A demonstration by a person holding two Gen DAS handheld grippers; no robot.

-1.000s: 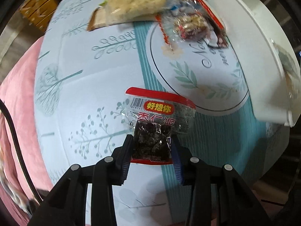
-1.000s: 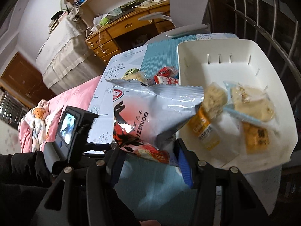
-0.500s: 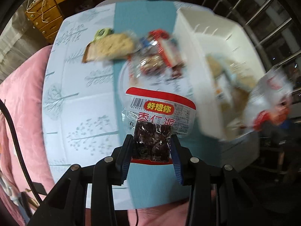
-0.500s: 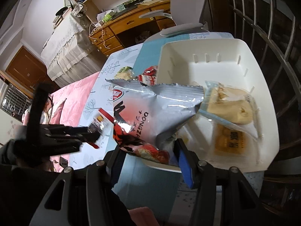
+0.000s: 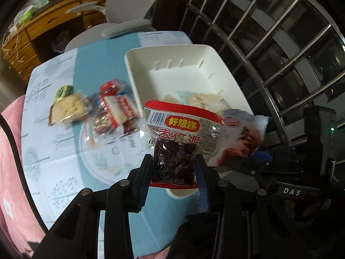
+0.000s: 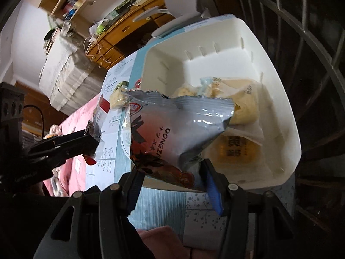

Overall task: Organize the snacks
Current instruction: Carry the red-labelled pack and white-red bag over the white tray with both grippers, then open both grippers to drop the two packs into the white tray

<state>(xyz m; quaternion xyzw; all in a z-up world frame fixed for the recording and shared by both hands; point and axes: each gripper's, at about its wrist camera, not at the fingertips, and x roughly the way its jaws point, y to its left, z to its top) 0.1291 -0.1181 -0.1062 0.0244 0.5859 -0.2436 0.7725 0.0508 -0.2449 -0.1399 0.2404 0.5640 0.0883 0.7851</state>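
Fingers of the left gripper [image 5: 173, 168] are clamped on the lower end of a clear date snack packet [image 5: 181, 138] with a red top edge and a dark, lumpy filling, the packet standing up from the pads with its long axis running away from the camera. Taking the white bin [image 5: 151, 64] as landmark: to its left, loose on the tabletop [image 5: 43, 155], lie a pale cracker pack [image 5: 66, 108] and a cluster of red-and-white wrappers [image 5: 114, 108] — blurred, so their print cannot be read. The held packet hangs over the bin's near-left corner, above the rim, not inside. Further right, the right gripper [image 6: 172, 177] has its fingers closed partway on the bottom of a silvery chip bag [image 6: 176, 129] with a crimped top and red-black print; the bag is puffy and crinkled and stands upright, leaning over the bin's near wall. Inside the bin, on the far side of the bag, rest pale pastry packs [image 6: 237, 99] and an orange-labelled pack [image 6: 235, 151]. The relation that matters — both held snacks lie just on the near side of the bin's open interior, so each likely needs only a short carry forward and down. The right hand looks the nearer, its bag already overhanging the inside.
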